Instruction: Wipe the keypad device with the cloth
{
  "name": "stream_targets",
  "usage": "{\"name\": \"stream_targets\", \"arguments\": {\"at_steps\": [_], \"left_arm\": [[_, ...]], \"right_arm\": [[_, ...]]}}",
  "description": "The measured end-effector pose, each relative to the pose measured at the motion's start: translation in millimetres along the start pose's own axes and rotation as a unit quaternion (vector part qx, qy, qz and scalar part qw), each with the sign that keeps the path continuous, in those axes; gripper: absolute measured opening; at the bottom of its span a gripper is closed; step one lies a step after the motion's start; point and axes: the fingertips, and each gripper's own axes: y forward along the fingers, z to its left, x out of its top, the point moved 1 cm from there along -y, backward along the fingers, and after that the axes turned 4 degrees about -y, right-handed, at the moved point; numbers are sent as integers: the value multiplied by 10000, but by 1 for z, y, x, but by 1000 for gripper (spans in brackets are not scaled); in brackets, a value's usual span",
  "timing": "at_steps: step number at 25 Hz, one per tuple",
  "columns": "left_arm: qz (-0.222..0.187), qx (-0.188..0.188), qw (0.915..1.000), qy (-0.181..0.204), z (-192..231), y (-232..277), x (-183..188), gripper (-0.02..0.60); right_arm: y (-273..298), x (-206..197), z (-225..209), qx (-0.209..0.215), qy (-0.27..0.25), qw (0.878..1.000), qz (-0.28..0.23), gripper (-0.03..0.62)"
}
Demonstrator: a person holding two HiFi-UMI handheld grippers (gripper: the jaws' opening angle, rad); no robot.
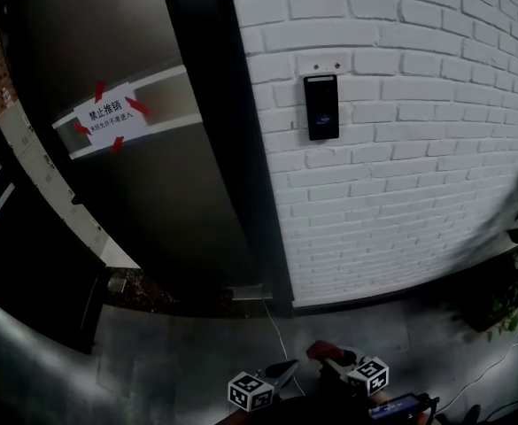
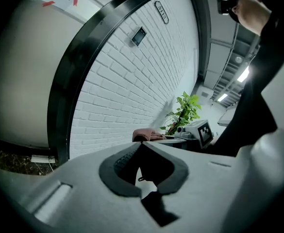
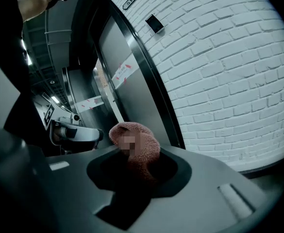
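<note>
my left gripper (image 2: 142,143) is pinched together, nothing in it | right gripper (image 3: 131,155) clamped on the pink cloth (image 3: 145,152) | keypad (image 1: 321,107) up on the brick wall (image 1: 400,158), well apart from both

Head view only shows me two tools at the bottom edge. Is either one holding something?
Observer: Yes, the right gripper is shut on a pinkish cloth.
Operator: And the other one?
Observer: The left gripper is shut, with nothing between its jaws.
Operator: Anything on the wall beyond the keypad device?
Observer: A small dark plate on the brick wall, its print too small to read.
</note>
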Motion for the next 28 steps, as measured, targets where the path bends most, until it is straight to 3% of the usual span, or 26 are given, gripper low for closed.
{"name": "stream_targets", "arguments": {"at_steps": [10,13,16,21,24,28], "left_arm": [[206,261,9994,-18,3,101,57,5],[235,414,9989,-39,6,118,69,5],[115,554,9984,-55,10,131,83,5],[-4,542,9985,-86,8,151,94,5],[-92,517,9986,-104,9,156,97,5],[-225,569,9980,-145,22,154,102,5]], "right_arm": [[-7,45,-100,787,-119,9967,-152,112],[-11,63,-113,1308,-450,9899,-306,112],[-10,79,-133,1573,-834,9835,-309,112],[-4,99,-182,1844,-1981,9625,171,112],[-16,161,-207,1771,-2418,9540,-3,112],[-36,297,-201,1703,-2762,9421,-849,112]]}}
